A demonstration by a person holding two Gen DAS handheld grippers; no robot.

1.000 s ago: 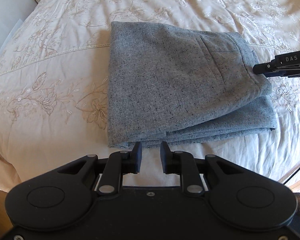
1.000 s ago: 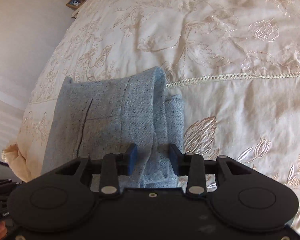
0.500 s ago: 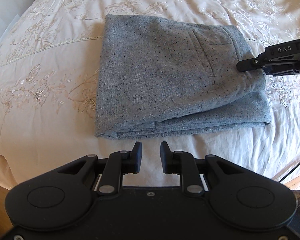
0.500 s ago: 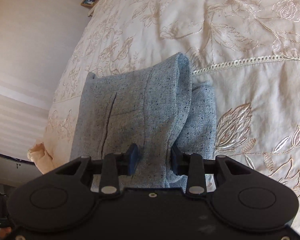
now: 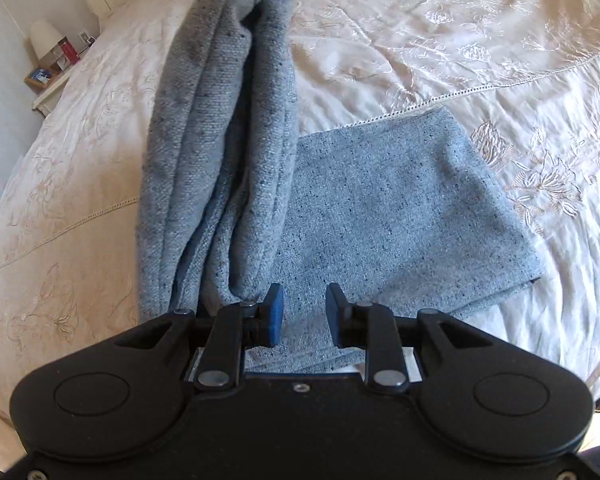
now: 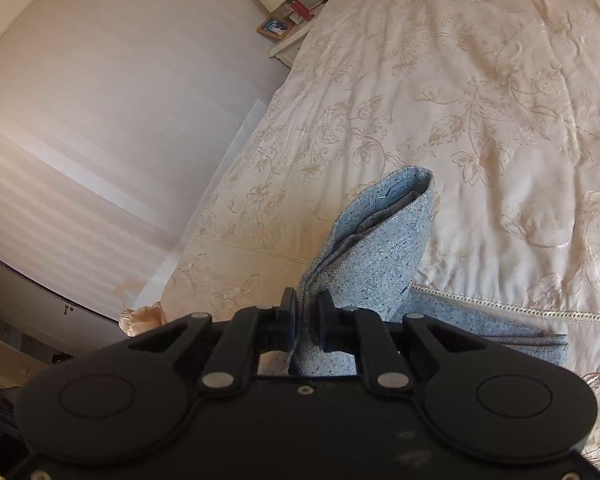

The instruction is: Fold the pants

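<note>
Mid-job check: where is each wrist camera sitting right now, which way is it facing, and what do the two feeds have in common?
Left wrist: behind the open left gripper, facing down at the pants on the bedspread; only its own fingers show.
Right wrist: behind the right gripper, shut on a lifted pants edge, facing across the bed toward the wall; only its fingers show.
Shared: pants, bedspread, nightstand.
</note>
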